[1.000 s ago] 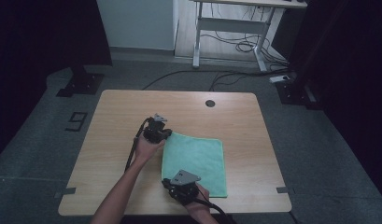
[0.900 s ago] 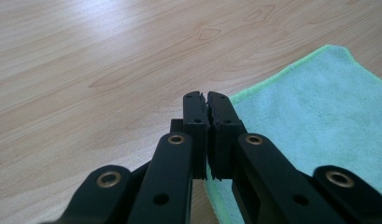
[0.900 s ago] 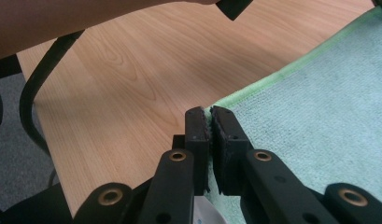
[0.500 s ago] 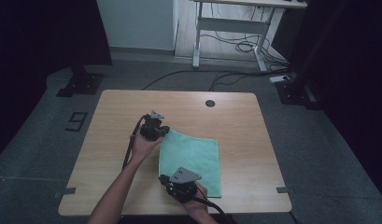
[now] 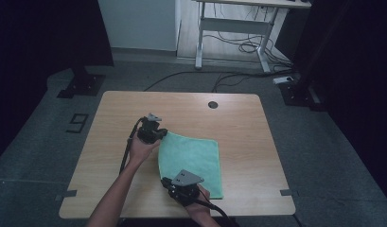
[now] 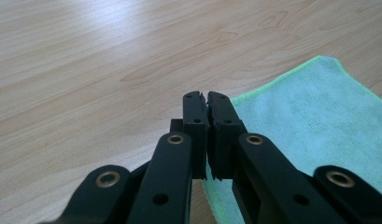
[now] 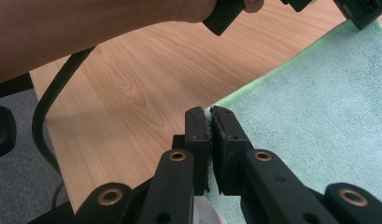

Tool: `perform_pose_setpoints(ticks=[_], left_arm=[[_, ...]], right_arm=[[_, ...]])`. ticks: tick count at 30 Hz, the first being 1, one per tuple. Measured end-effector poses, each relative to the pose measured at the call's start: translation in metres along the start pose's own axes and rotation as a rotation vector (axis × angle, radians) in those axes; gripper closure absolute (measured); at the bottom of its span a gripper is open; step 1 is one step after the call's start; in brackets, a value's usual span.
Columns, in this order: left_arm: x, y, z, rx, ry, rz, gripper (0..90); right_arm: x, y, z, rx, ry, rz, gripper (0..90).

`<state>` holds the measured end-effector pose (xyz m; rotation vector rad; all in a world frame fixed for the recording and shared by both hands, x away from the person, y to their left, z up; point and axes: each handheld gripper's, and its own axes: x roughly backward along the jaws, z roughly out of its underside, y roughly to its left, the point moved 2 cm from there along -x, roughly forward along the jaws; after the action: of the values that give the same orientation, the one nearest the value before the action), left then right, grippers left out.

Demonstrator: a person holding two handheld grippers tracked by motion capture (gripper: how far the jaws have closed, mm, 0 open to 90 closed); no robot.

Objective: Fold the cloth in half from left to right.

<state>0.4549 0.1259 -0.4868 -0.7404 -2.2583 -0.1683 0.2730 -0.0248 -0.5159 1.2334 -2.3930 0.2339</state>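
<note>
We held both tongs, left tongs and right tongs, pinched, it seemed, on edges of the soft green cloth on the wooden worktop.

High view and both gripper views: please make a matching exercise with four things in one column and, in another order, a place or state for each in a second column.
Things:
1. green cloth
2. left gripper
3. right gripper
4. round black cable hole

Places or states:
A. shut on the cloth's near left corner
B. in the wooden table top near the far edge
C. lying flat on the table
D. shut on the cloth's far left corner

Pairs: 1-C, 2-D, 3-A, 4-B
</note>
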Motion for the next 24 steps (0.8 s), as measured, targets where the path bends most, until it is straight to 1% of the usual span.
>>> perform_pose_setpoints(ticks=[6,9,10,11,13,20,24], left_arm=[[0.000,0.000,-0.001,0.001,-0.001,-0.001,86.4],[0.007,0.001,-0.008,-0.006,-0.015,-0.009,86.4],[0.010,0.001,-0.010,-0.002,-0.023,-0.008,86.4],[0.012,0.001,-0.011,-0.009,-0.022,-0.011,86.4],[0.014,0.000,-0.012,-0.009,-0.024,-0.013,86.4],[0.010,0.001,-0.007,-0.001,-0.014,-0.017,86.4],[0.017,0.003,-0.010,0.002,-0.028,-0.018,86.4]], right_arm=[[0.000,0.001,-0.001,0.003,-0.010,-0.003,84.5],[-0.002,0.003,-0.006,0.007,-0.020,-0.012,84.5],[-0.002,0.004,-0.009,0.007,-0.026,-0.015,84.6],[-0.002,0.004,-0.010,0.005,-0.032,-0.015,84.6],[-0.002,0.004,-0.012,0.006,-0.036,-0.020,84.6],[-0.004,0.003,-0.004,-0.004,-0.015,-0.020,84.6],[-0.006,0.004,-0.007,-0.006,-0.022,-0.030,84.6]])
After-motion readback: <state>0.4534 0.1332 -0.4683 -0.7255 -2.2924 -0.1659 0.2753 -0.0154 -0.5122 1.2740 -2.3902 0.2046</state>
